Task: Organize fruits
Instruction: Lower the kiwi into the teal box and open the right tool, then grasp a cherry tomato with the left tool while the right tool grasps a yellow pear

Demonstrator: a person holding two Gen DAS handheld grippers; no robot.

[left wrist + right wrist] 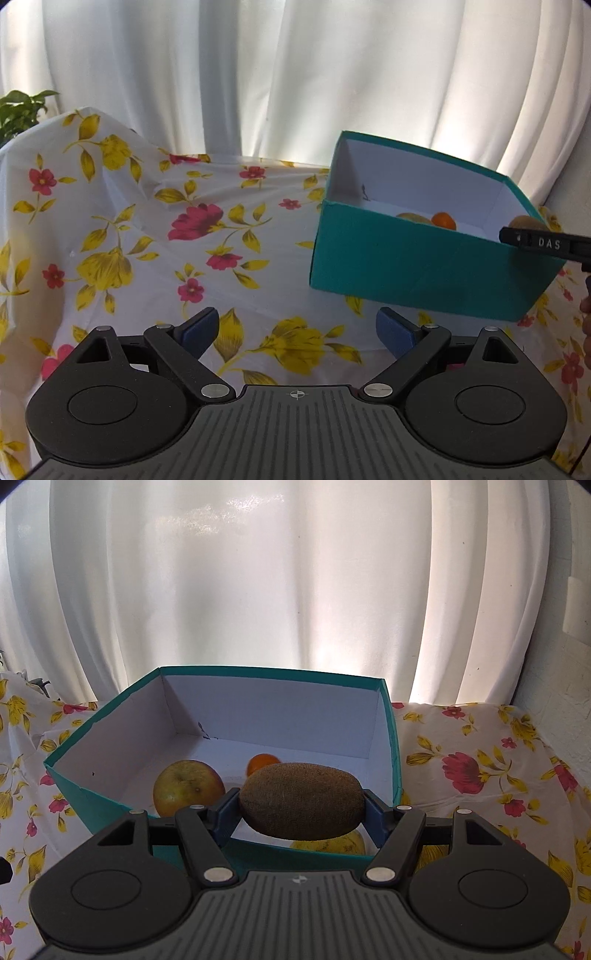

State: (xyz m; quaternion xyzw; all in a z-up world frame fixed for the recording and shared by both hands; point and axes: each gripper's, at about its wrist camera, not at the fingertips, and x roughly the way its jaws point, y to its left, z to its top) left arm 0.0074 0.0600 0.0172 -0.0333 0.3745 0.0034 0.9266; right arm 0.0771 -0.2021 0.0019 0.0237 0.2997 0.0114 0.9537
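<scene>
Two blue fingers of the right gripper are pinching a kiwi by its ends, lengthwise, and holding it just above the near wall of the teal box. I judge the kiwi to be light and a little yielding under its fuzzy skin, which is giving the pads some bite; squeezing harder could bruise it. Gripping it end to end leaves little contact, so it may be pivoting between the pads, and a hold across the belly would seem steadier.

Beyond the kiwi, inside the box, an apple is sitting toward the box's left wall and a small orange fruit is lying further back, partly covered by the kiwi. Something pale yellow is peeking out below the kiwi at the box's near right corner; I cannot tell what fruit it is.

The left gripper is hanging out to the left of the box, its fingers spread wide and holding nothing, above the flowered cloth covering the counter. From that side the box's near wall is hiding most of the contents: only the tops of the orange fruit and one pale fruit are showing, and the right gripper is cut off at the frame edge. White curtains are glowing behind the box, washing out detail there.
</scene>
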